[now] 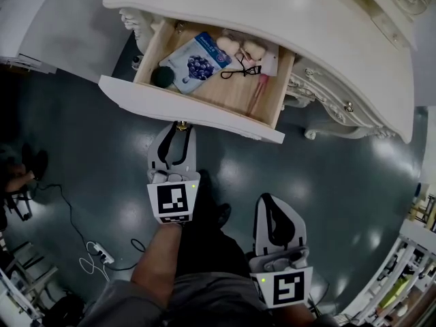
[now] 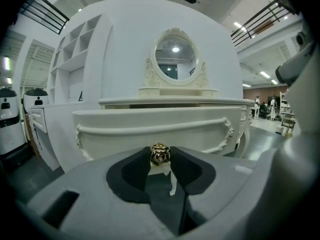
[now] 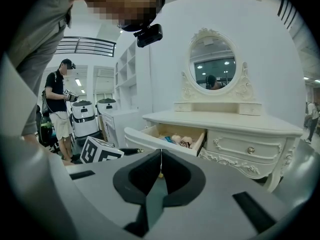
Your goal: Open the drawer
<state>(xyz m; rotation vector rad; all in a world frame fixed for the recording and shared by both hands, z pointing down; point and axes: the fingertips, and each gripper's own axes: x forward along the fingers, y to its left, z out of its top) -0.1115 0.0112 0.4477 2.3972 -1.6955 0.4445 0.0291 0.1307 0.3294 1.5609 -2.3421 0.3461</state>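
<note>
1. Looking down in the head view, the drawer (image 1: pixel 191 111) stands well out from under the dressing table (image 1: pixel 306 26). Its wooden inside is open to view, and a blue packet (image 1: pixel 196 61) and small items lie in it. The left gripper (image 1: pixel 180 131) reaches to the drawer's front, with its tips at the gold knob (image 1: pixel 181 124). That knob is the front's only handle, so any pull has to go through it. The right gripper (image 1: pixel 271 203) hangs over the floor, well apart from the furniture, and seems to have no part in this pull.
2. In the left gripper view, the jaws are narrowed onto the knob (image 2: pixel 160 154), with one dark pad pressing each side. The white drawer front (image 2: pixel 155 126) is just behind. Gripping the knob's bulge should stop the pads sliding off.
3. In the right gripper view, the jaws meet tip to tip with nothing between them. Beyond them the drawer (image 3: pixel 167 136) gapes, so the task looks largely done.
</note>
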